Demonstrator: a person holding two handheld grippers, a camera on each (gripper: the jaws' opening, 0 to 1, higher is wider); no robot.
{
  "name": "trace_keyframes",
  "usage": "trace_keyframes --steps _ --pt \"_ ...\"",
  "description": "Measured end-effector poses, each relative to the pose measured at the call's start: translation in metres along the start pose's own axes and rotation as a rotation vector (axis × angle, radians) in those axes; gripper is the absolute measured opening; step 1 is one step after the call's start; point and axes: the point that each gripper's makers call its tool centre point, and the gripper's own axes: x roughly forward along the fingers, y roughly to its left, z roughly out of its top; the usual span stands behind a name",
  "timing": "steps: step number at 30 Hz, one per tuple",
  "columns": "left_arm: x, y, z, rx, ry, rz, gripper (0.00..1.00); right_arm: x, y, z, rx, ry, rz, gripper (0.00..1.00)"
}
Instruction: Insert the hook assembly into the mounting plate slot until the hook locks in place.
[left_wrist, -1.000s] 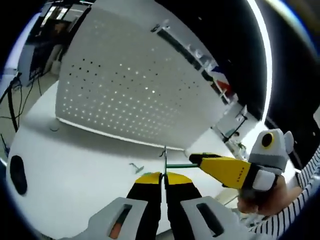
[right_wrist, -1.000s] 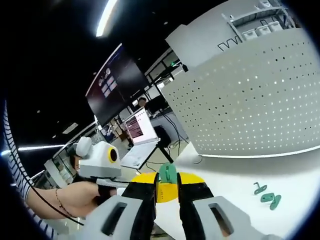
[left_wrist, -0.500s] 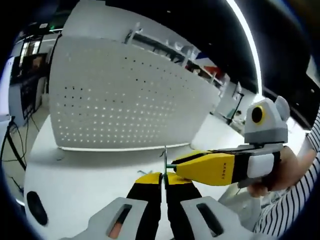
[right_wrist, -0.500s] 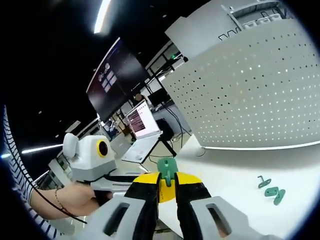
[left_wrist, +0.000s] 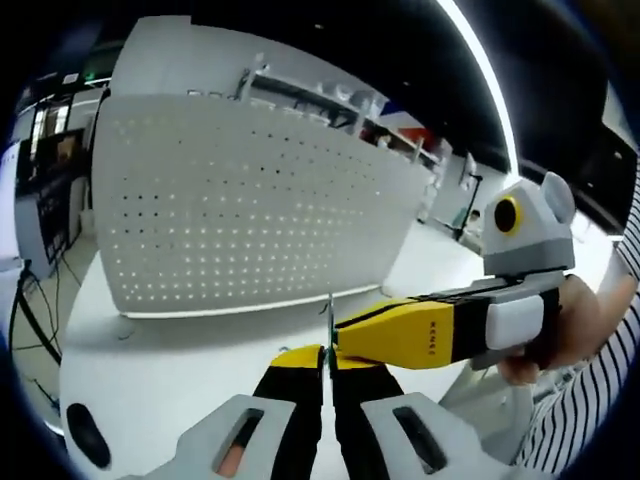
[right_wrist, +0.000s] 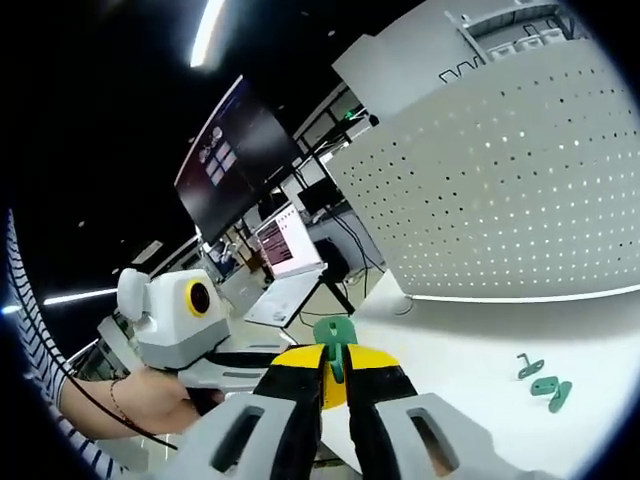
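Observation:
In the left gripper view my left gripper is shut on a thin metal hook that stands up from its yellow tips. My right gripper reaches in from the right, and its yellow jaws meet the hook at their tip. In the right gripper view my right gripper is shut on a small green mounting plate, which is upright between the jaws. The left gripper lies just to its left, held by a hand. The joint between hook and plate is hidden.
A large white pegboard stands upright on the white table, and the pegboard fills the right of the other view. Loose green parts lie on the table. A laptop sits behind. A striped sleeve is at right.
My right gripper has closed in from the right until its jaw tips reach the hook. The green rod seen between the grippers is now covered. Both cameras shifted a little.

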Motion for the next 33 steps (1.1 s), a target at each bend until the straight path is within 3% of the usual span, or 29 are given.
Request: trace_keyframes --steps 12,23,33 --pt "0.003 -0.004 -0.012 -0.04 0.045 -0.022 0.02 -0.003 -0.006 -0.009 0.012 0.001 -0.044 0.01" --pt "0.006 -0.004 -0.01 -0.035 0.047 -0.043 0.04 -0.004 -0.008 -0.006 -0.024 -0.018 -0.081 0.0" --pt "0.003 0.003 -0.011 -0.025 0.038 -0.033 0.29 -0.002 -0.014 0.001 -0.054 -0.026 -0.101 0.0"
